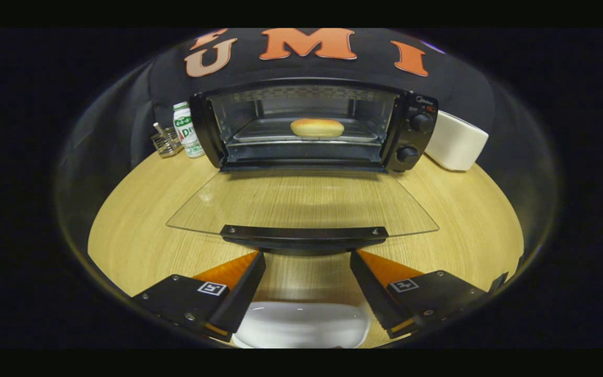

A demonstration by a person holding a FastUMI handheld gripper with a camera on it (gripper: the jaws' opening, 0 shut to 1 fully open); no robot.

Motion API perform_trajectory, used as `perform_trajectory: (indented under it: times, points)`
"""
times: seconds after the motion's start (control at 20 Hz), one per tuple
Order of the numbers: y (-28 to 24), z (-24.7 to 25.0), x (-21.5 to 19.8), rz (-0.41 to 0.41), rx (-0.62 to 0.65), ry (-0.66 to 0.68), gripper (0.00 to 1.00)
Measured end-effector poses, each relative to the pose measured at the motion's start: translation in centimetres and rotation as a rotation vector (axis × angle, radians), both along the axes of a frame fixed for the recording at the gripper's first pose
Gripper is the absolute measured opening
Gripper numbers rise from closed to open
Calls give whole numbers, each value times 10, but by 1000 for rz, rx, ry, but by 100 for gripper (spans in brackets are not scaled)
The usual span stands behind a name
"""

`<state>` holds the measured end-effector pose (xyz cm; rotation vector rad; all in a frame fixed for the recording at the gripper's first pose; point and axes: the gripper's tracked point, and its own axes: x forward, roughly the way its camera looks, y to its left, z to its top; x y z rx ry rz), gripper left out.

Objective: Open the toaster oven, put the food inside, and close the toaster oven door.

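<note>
Two steps of the task look finished: the toaster oven [316, 125] stands open and the bread roll [317, 127] already lies on the rack inside it, in the middle. What remains is to close the glass door [301, 201], which lies folded down flat over the table [123, 230], with its dark handle [304, 236] at the near rim. The gripper [306, 269] is open and holds nothing; its fingers are spread apart, with the tips just before the handle and a little under it, not touching as far as I can tell.

I think the main risk is in the lifting. If the fingers come under the glass and not under the handle, they may slip on the smooth pane and the door falls back. A push that is too strong could slide the whole oven backward toward the cloth wall, or shake the roll off the rack.

Behind the fingers lies a white plate [301, 324]. Left of the oven stand a small bottle [186, 130] and a wire holder [166, 141], right of it a white box [456, 144], both near its sides
</note>
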<state>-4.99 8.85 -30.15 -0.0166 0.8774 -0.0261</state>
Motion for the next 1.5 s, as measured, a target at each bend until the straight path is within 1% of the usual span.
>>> perform_trajectory:
  times: [0.1,0.15,0.45,0.5,0.7,0.95,1.05,1.2,1.3,1.35,1.5]
  points:
    - [0,25,17,9,-12,-76,97]
    - [-7,35,26,3,-42,-108,97]
    - [-8,86,80,-6,-61,-227,97]
    - [-7,90,88,-4,-64,-231,97]
    - [-18,110,124,-28,-96,-331,97]
    - [-18,123,151,-52,-54,-398,97]
    - [-8,123,153,-28,-25,-393,97]
    - [-9,138,143,11,-80,-446,98]
    - [-8,168,130,42,-106,-526,98]
    - [-9,185,122,44,-112,-564,98]
    - [-17,231,88,56,-68,-673,96]
